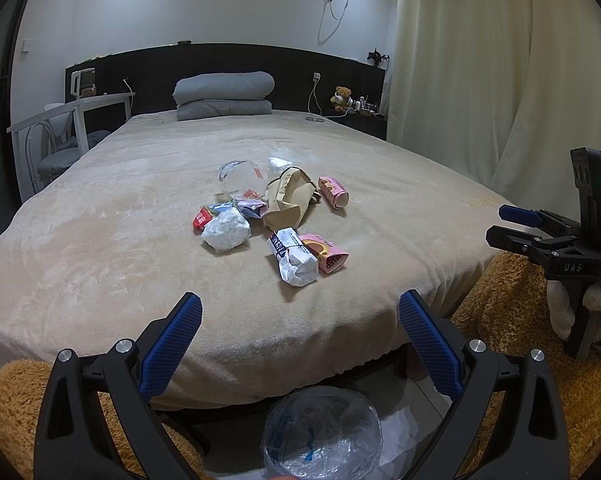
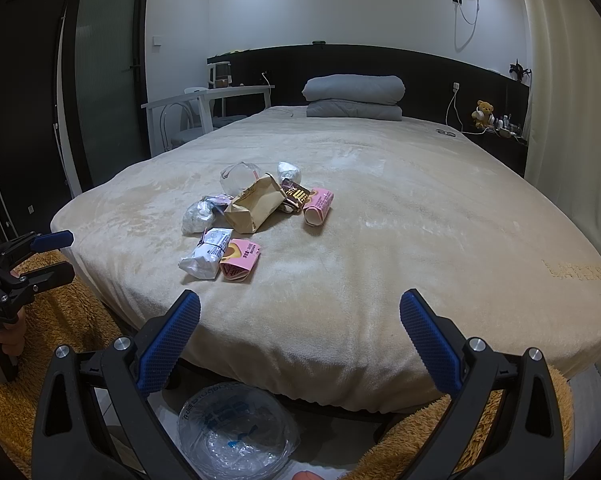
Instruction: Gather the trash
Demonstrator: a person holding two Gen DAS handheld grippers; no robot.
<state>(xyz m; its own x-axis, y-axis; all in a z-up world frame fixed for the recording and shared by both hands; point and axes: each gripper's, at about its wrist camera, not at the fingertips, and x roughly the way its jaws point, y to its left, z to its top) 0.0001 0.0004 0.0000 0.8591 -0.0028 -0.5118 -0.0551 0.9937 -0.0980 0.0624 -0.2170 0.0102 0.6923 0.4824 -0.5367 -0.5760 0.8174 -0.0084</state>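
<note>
Your left gripper (image 1: 300, 320) hangs at the foot of the bed (image 1: 100, 240), jaws wide apart, nothing between them. Your right gripper (image 2: 300, 316) is likewise spread and empty, just beside the left and clear of the blanket.

The trash pile (image 1: 268, 216) lies mid-bed, well ahead of both grippers. It includes a brown paper bag (image 2: 252, 208), a crumpled clear plastic bag (image 1: 240, 178), two pink wrappers (image 2: 318, 204) (image 2: 240, 264), a white wrapper (image 2: 206, 254) touching the nearer pink one, and a white wad (image 1: 225, 232).

A plastic-lined bin (image 1: 320, 436) sits on the floor below the bed edge, between the left gripper's fingers in the left wrist view.
</note>
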